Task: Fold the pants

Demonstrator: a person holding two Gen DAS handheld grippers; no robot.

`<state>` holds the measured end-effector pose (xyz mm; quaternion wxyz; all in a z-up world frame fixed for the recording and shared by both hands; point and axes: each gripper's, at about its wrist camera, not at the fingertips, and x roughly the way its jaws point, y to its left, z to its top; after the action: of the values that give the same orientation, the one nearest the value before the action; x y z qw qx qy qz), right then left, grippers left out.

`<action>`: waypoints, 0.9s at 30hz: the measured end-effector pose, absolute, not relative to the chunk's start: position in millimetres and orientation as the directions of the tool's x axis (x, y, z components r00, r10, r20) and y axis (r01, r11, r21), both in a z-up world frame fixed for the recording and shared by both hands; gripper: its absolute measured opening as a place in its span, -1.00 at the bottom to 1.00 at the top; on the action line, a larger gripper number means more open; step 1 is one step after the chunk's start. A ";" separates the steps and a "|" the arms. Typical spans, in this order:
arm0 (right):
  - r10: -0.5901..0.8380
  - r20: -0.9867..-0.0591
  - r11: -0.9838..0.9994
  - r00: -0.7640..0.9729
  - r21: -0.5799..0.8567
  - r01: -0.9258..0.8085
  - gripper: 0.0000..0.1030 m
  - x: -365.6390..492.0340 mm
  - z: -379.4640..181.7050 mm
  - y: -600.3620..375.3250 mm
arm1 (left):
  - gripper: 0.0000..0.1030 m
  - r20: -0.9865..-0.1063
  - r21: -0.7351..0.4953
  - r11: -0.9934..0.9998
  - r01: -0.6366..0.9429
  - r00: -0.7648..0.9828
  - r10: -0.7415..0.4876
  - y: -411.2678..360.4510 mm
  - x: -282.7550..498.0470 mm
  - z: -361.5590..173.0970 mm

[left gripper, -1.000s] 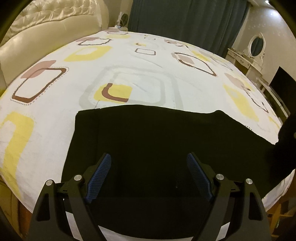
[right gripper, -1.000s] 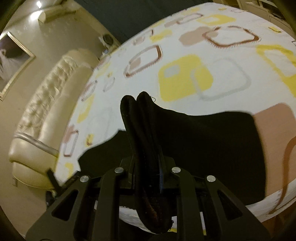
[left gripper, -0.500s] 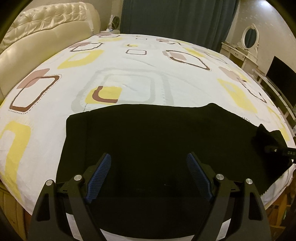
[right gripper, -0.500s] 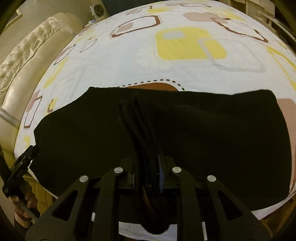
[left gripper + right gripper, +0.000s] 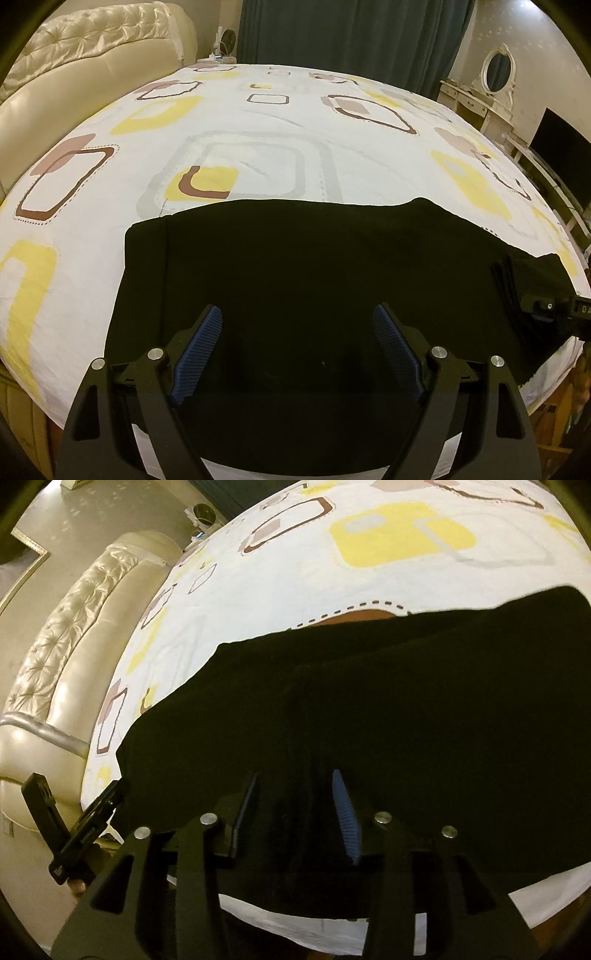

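Note:
Black pants (image 5: 295,258) lie spread flat across the near edge of the bed's patterned sheet (image 5: 258,158). My left gripper (image 5: 297,314) hovers open over their near left part, with nothing between its blue pads. In the right wrist view the pants (image 5: 406,701) fill the foreground. My right gripper (image 5: 295,779) sits low over them and its jaws are opening. Dark cloth lies in the gap, and the blue pad (image 5: 345,819) stands off it. From the left wrist view, the right gripper (image 5: 546,306) is at the pants' bunched right end.
A cream tufted headboard (image 5: 74,48) runs along the bed's left side, with dark curtains (image 5: 351,33) behind. A dressing table with an oval mirror (image 5: 495,70) and a dark screen (image 5: 565,147) stand at the right. The left gripper (image 5: 75,786) shows at the bed's corner.
My right gripper came down onto the bed with the pinched fold of cloth, and its jaws have parted from it. The pants now lie flatter. The left gripper stayed put, still open.

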<state>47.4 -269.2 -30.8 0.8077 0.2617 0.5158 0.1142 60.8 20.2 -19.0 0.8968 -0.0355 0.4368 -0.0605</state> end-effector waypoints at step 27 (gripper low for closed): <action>0.562 -0.609 0.761 0.559 0.645 -0.062 -0.07 -0.7 0.0 -274.9 | 0.61 -0.774 -0.138 0.985 0.102 0.609 -0.172 18.0 58.1 -19.9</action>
<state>-0.7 -274.9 0.0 0.8339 0.2903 0.4304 0.1872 58.1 18.0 -19.9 0.8961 -0.0399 0.4353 -0.0765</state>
